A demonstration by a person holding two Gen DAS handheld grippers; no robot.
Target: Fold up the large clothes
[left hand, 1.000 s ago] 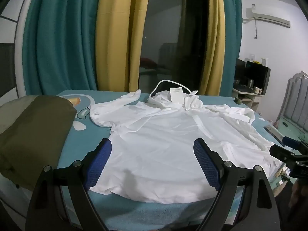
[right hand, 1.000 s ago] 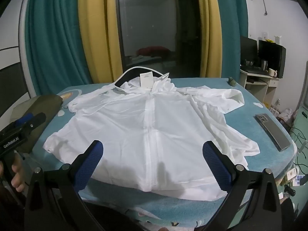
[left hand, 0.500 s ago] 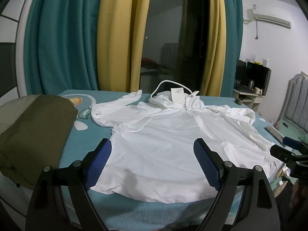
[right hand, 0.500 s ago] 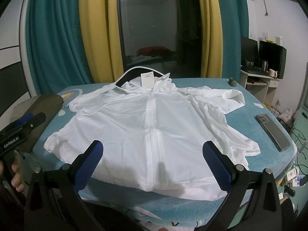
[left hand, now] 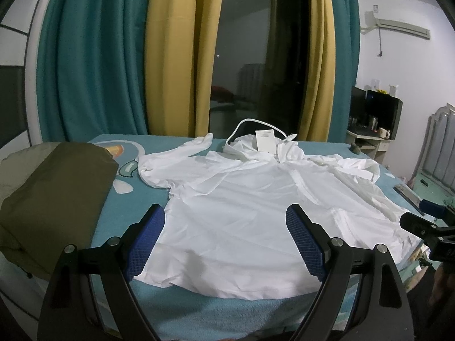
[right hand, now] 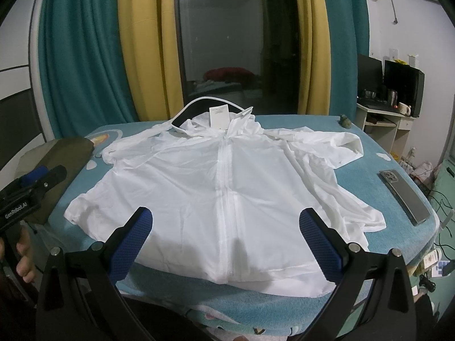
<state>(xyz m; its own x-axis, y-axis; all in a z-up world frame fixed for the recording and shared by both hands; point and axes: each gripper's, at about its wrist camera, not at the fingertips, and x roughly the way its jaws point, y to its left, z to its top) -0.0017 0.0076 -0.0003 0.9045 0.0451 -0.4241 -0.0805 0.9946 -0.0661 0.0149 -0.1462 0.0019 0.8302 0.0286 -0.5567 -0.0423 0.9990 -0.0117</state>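
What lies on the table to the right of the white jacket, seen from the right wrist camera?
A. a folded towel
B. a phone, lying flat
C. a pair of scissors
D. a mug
B: a phone lies flat on the teal table cover, apart from the white jacket and its right sleeve.

White jacket (left hand: 250, 199) flat on teal table (left hand: 227, 312), L gripper (left hand: 226, 218) fingers apart.
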